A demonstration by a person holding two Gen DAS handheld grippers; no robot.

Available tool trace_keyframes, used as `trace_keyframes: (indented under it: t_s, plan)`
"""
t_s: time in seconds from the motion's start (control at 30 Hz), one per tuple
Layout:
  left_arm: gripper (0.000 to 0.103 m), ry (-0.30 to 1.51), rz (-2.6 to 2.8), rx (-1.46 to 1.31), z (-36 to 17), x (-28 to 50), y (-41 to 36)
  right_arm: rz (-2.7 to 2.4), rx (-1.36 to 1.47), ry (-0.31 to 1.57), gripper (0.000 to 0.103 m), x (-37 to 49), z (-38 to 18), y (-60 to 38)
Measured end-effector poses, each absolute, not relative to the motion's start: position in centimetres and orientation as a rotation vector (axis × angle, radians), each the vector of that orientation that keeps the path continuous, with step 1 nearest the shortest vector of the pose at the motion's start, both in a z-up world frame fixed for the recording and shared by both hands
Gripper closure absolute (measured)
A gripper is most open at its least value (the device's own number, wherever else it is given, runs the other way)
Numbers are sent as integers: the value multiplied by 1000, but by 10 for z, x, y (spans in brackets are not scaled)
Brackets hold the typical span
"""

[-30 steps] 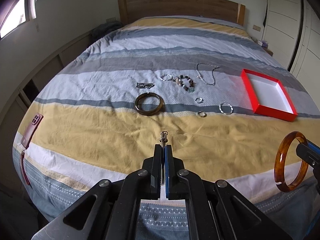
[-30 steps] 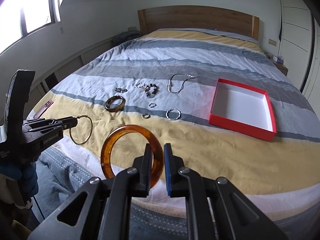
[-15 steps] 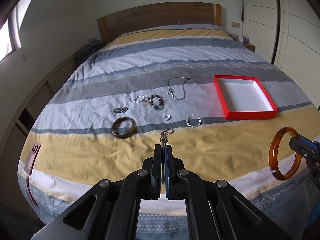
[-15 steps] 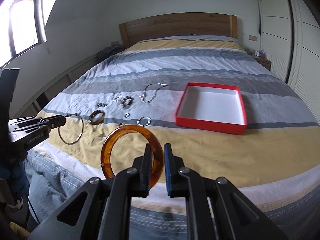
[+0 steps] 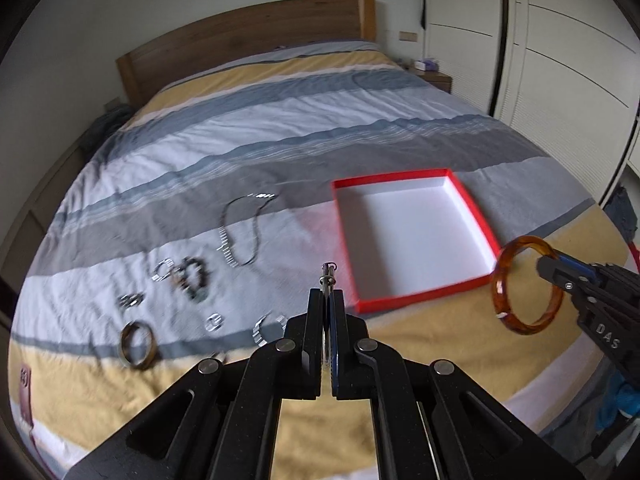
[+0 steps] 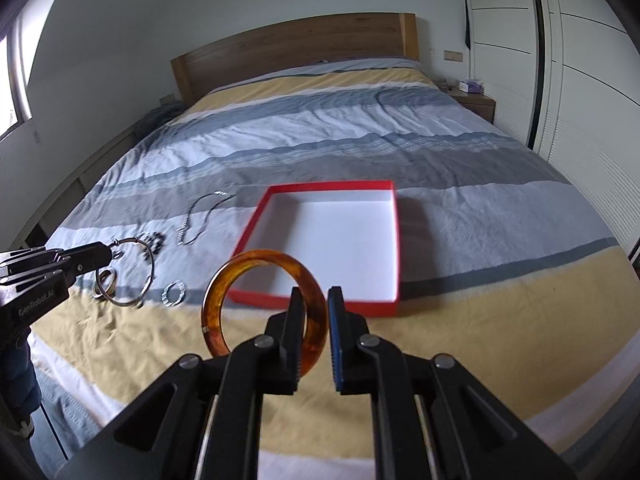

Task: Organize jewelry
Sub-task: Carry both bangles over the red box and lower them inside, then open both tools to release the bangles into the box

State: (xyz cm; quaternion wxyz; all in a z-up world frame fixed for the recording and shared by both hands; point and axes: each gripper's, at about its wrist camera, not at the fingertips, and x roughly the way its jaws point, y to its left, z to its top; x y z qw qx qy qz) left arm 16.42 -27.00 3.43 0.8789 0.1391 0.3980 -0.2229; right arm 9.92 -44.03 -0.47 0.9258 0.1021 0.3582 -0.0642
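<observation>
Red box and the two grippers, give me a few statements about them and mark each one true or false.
1. The red box is empty. True.
2. The right gripper holds an amber bangle. True.
3. The left gripper has its jaws wide open with nothing in them. False: the jaws are shut on a thin metal hoop, seen from the right wrist view.
4. The amber bangle lies inside the box. False: it is held up in the jaws, in front of the box.
5. A chain necklace lies on the bedspread to the left of the box. True.
6. The dark bangle is already in the box. False: it lies on the bedspread.
</observation>
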Motion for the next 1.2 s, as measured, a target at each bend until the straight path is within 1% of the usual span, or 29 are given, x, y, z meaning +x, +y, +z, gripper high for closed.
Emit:
trace_keyframes:
  t_s: [0.23, 0.37, 0.53, 0.83, 0.93, 1.0, 1.07, 1.2]
  plan:
    - [100, 865, -557, 274, 12, 212, -344, -168, 201, 773, 92, 154, -30, -480]
    - [100, 899, -590, 243, -11, 234, -366, -179, 184, 800, 92, 176, -49, -491]
    - [100, 988, -553, 219, -54, 253, -363, -181, 163, 850, 92, 196, -74, -499]
    - [99, 1067, -491, 224, -92, 267, -349, -123, 69, 943, 92, 217, -108, -486]
    - [99, 1068, -505, 240, -97, 262, -351, -108, 50, 975, 92, 221, -116, -483]
    - [99, 1107, -498, 253, -105, 261, -355, -100, 28, 1002, 92, 223, -120, -480]
    - [97, 1106, -477, 278, -110, 259, -356, -104, -4, 1024, 94, 223, -124, -478]
    - [96, 1117, -447, 287, -112, 260, -357, -103, -41, 1044, 91, 225, -125, -473]
